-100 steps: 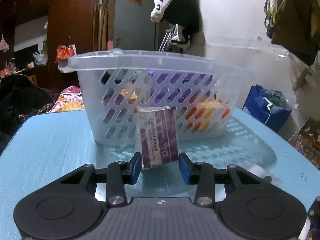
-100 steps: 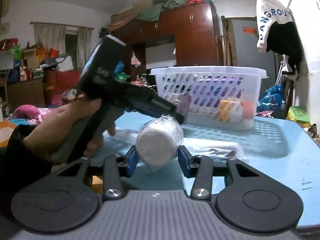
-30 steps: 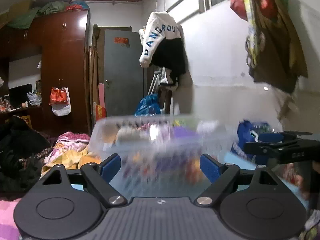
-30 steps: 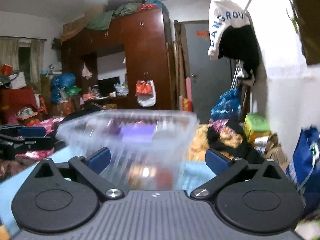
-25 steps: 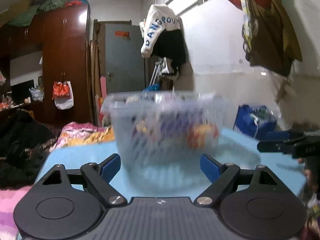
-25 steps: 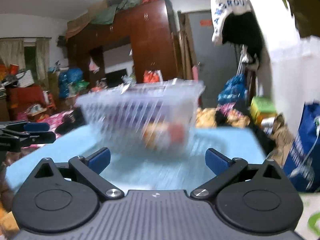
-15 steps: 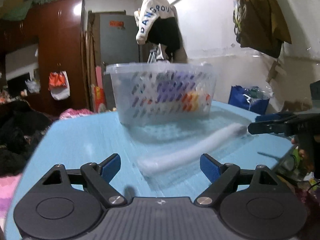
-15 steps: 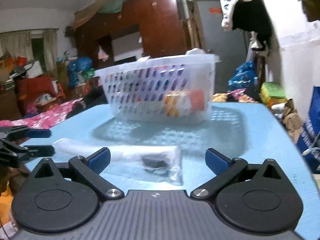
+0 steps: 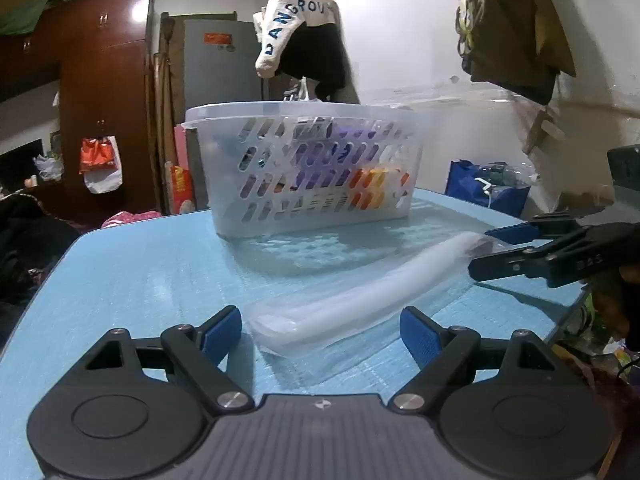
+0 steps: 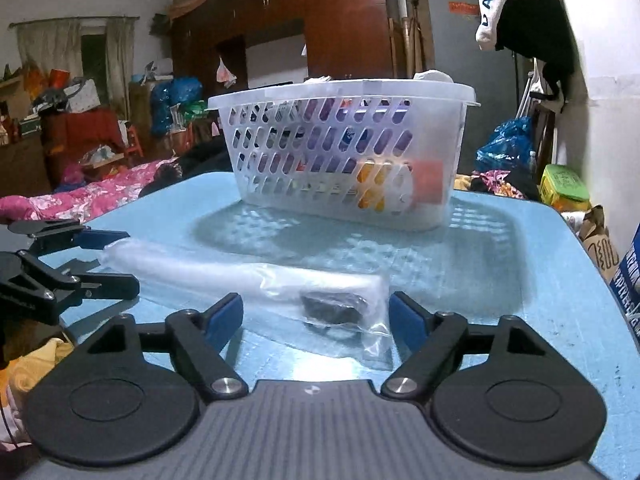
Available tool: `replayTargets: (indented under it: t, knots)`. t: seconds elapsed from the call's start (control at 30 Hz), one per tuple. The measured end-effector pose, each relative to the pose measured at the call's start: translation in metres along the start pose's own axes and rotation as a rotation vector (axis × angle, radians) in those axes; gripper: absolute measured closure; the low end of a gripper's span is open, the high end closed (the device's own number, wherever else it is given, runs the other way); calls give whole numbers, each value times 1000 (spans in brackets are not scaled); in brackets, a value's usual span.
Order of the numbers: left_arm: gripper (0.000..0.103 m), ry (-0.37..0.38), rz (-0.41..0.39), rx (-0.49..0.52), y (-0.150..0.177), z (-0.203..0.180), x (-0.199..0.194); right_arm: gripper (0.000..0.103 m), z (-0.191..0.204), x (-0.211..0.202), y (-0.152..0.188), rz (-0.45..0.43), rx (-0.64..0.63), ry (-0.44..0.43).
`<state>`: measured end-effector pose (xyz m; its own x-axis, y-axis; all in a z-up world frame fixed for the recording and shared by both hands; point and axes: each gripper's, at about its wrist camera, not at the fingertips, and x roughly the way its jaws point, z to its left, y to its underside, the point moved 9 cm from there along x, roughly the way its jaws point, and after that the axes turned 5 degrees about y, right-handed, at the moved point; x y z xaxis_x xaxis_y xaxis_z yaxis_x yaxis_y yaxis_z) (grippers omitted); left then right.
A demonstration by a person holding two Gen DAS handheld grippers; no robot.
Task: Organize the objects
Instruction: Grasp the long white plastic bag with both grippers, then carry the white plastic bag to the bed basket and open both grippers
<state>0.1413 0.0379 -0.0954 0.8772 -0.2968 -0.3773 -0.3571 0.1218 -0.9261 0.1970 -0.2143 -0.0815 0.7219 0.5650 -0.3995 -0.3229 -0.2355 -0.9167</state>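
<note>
1. Left wrist view: my left tongs (image 9: 321, 330) sit at the bottom centre of the frame, spread wide with nothing between them. The long white tube in clear plastic wrap (image 9: 360, 284) lies on the blue worktop (image 9: 132, 272), running from just ahead of my tips up toward the right edge. There the right tongs (image 9: 508, 252) stand parted around its far end, holding nothing. The perforated basket (image 9: 304, 172), already holding packets, stands in the upper middle.

2. Right wrist view: my right tongs (image 10: 316, 316) at bottom centre are also wide apart and empty. The tube's near end (image 10: 280, 280), with a dark lump inside the bag, lies just ahead of them. The left tongs (image 10: 116, 258) show at the left edge by the other end.

3. Handling, as I judge it: the tube looks light and fairly stiff, but the loose glossy wrap will slip and crumple. I would close on the firm tube body, not the flat bag corner, one tongs near each end.
</note>
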Motion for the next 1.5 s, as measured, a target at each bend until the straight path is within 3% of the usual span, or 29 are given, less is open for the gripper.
replayTargets:
  t: [0.27, 0.6, 0.9, 1.33, 1.5]
  knots:
    - [44, -14, -16, 25, -1, 0, -4, 57, -3, -3, 0, -29, -13, 15]
    - [69, -12, -49, 64, -4, -6, -9, 84, -2, -7, -1, -48, 1, -15]
    - [79, -14, -74, 100, -8, -14, -15, 88, 2, -16, -5, -85, -11, -7]
    - [82, -29, -113, 124, -16, -19, -26, 88, 4, -25, -14, -122, -20, -7]
    - [82, -42, -151, 149, -35, -20, -36, 88, 6, -33, -27, -152, -29, -6]
